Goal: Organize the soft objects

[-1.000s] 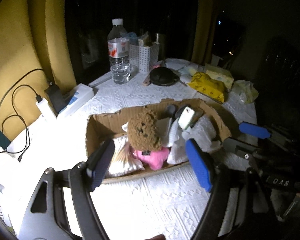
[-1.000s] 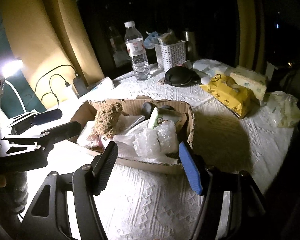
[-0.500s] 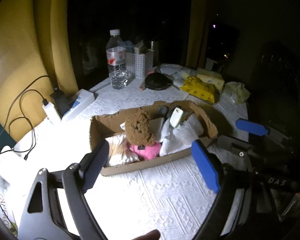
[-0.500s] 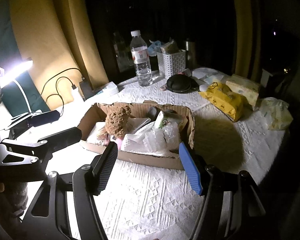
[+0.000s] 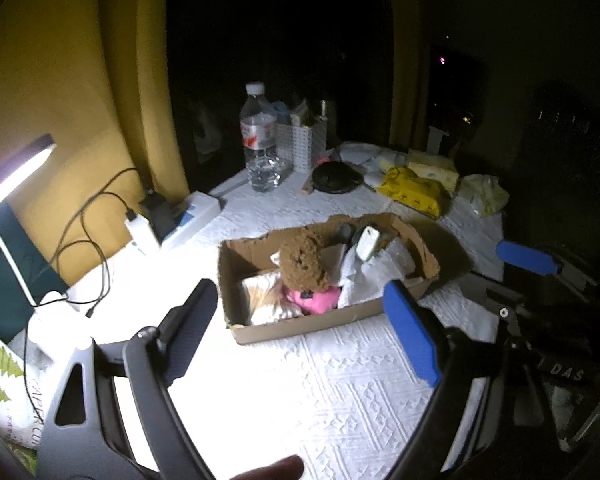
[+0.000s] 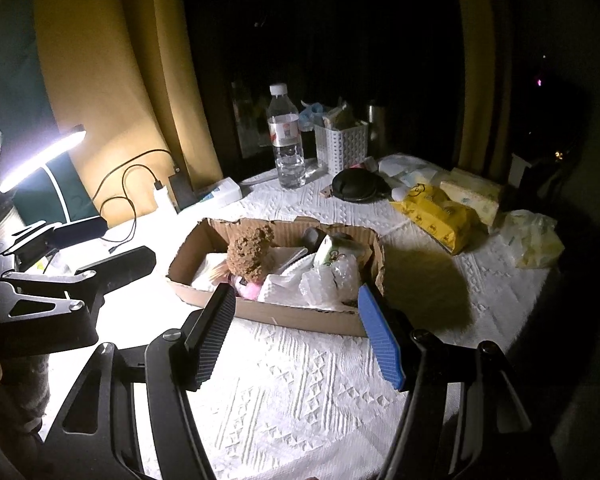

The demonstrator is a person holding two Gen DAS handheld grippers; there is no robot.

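Lying beyond both hand-held grippers point(image 5: 298, 328) point(image 6: 300, 334), cardboard box point(image 5: 300, 326) of soft toys, jaws open, empty.

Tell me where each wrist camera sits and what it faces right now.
Left wrist: on the left gripper, angled down at the cardboard box; its open fingers frame it, right gripper at the right edge.
Right wrist: on the right gripper, facing the box from its other end; left gripper at left.
Shared: box, brown plush toy, water bottle.

brown plush toy point(image 5: 303, 258) and pink toy point(image 5: 316, 300) in tan cardboard box point(image 5: 300, 326); white embossed tablecloth point(image 5: 340, 400); yellow pack point(image 5: 414, 192).
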